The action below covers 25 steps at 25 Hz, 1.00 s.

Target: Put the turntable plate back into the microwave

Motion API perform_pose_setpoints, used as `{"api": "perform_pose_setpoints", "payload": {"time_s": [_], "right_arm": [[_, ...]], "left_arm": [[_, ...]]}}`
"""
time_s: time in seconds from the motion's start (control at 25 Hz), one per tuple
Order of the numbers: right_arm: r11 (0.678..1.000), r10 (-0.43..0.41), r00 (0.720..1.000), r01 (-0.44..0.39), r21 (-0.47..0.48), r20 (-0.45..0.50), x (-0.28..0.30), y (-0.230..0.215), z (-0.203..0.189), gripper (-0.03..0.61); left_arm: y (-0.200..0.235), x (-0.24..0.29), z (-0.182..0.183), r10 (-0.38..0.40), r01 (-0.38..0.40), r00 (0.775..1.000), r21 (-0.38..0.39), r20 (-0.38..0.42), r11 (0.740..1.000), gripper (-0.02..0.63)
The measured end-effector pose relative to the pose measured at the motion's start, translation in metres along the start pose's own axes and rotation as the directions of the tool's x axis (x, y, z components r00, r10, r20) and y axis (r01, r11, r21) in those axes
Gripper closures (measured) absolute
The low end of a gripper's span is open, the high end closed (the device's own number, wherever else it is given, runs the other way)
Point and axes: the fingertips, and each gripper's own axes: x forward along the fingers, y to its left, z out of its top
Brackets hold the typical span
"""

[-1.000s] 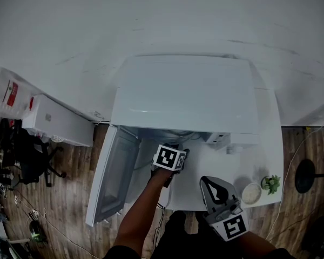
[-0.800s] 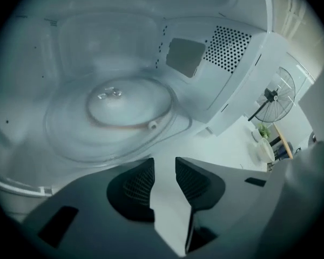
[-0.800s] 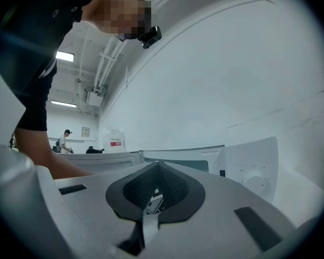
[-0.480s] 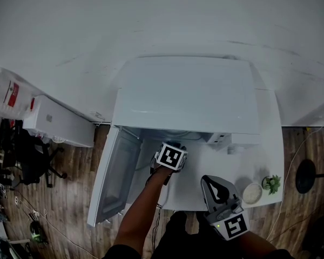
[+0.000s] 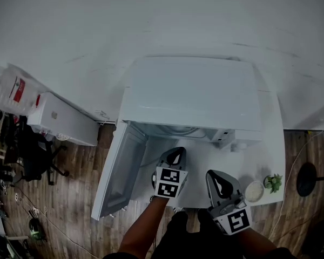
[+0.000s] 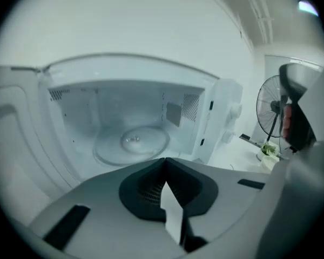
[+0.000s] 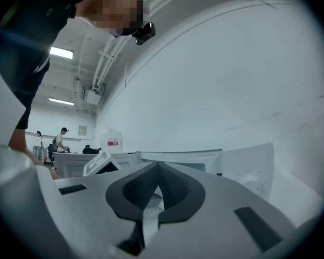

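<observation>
White nearly everywhere, so went across slowly from the left. Found the flat white microwave door (image 5: 120,171) swung wide open on its left hinge, hanging out past the edge of the white tabletop (image 5: 200,171). Saw, in the left gripper view, the round clear glass turntable plate (image 6: 132,143) already lying flat on the cavity floor of the boxy white microwave (image 5: 191,93), roughly centred and apart from every wall. Could not tell whether seated properly on its hub. Noted the left gripper (image 6: 164,161) just in front of the opening and outside the cavity, jaws just closed tip to tip with nothing between them. Noted the right gripper (image 7: 157,165) to its right, over the table before the control panel, jaws likewise together and empty. Spotted a small round white bowl (image 5: 254,191) and a small green potted plant (image 5: 271,183) side by side near the table's right corner, well clear of both grippers. Judged the placing itself done, with only the door left to shut. Feared a plate that would rattle or ride up if not settled on the hub, or get jolted off-centre by a door swung hard. Feared also clipping the door's edge with the left gripper while reaching round for it.
</observation>
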Motion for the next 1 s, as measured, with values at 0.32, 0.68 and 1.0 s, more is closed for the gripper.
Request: {"api": "perform_pose_setpoints", "payload": {"time_s": [0.32, 0.68, 1.0], "right_arm": [[0.998, -0.033, 0.999, 0.033, -0.048, 0.009, -0.006, 0.001, 0.019, 0.56], [0.997, -0.029, 0.999, 0.026, -0.071, -0.034, -0.003, 0.012, 0.026, 0.561], [0.996, -0.033, 0.999, 0.03, -0.085, -0.043, 0.001, 0.012, 0.032, 0.56]], "left_arm": [[-0.024, -0.078, 0.028, 0.028, -0.02, 0.982, -0.044, 0.185, 0.999, 0.595], [-0.027, -0.156, 0.049, 0.123, -0.11, 0.908, -0.055, 0.401, 0.992, 0.594], [-0.024, -0.156, 0.051, 0.133, -0.117, 0.915, -0.063, 0.382, 0.991, 0.594]]}}
